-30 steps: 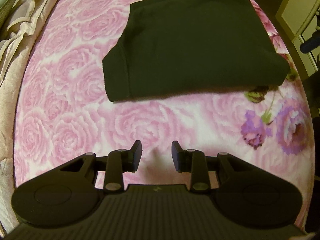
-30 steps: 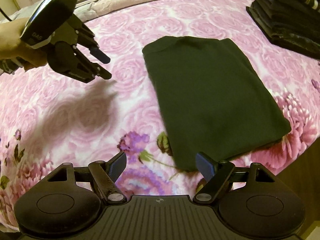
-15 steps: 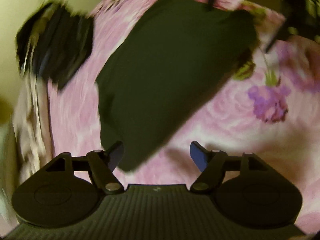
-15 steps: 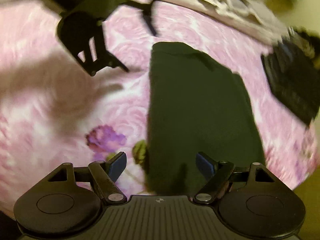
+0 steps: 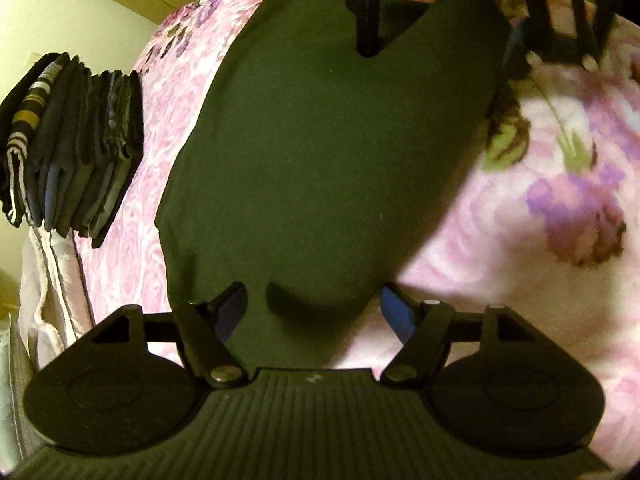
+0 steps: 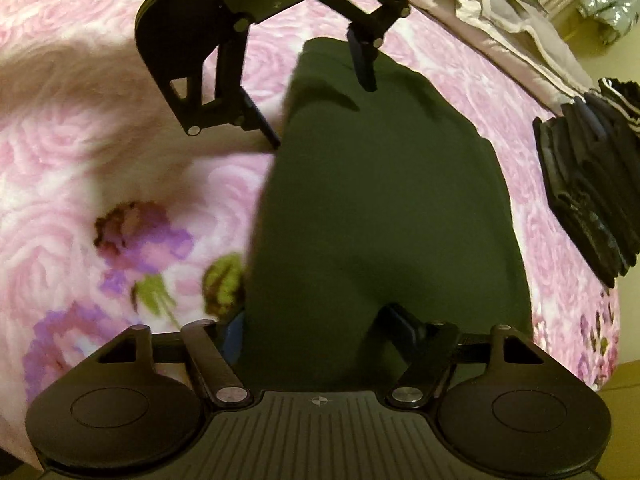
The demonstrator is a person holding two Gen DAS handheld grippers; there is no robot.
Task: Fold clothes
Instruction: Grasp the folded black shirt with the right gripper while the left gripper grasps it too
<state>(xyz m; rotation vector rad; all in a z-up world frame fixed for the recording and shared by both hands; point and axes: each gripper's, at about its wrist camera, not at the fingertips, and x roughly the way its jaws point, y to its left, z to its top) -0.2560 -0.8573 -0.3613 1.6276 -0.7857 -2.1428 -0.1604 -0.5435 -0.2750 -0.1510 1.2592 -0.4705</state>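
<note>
Across the bed [image 5: 520,264] spreads a pink rose-print cover with purple flowers and green leaves, filling both views. Along its far side lies a rumpled pale quilt [image 6: 500,12], and the left wrist view alone shows a yellowish wall [image 5: 60,20] behind the bed's edge. On the cover rests the folded dark green garment [image 5: 320,140], lying flat and reaching from one gripper to the other. Near it, apart from it, sits a stack of folded dark clothes [image 5: 72,144], some with striped edges; the right wrist view shows the same stack at the bed's edge. At one end of the garment the left gripper [image 5: 314,310] has its jaws spread wide with the cloth's edge between them, not pinched. At the opposite end the right gripper [image 6: 316,330] is likewise spread around the other edge. Each view shows the other gripper facing it across the garment.
</note>
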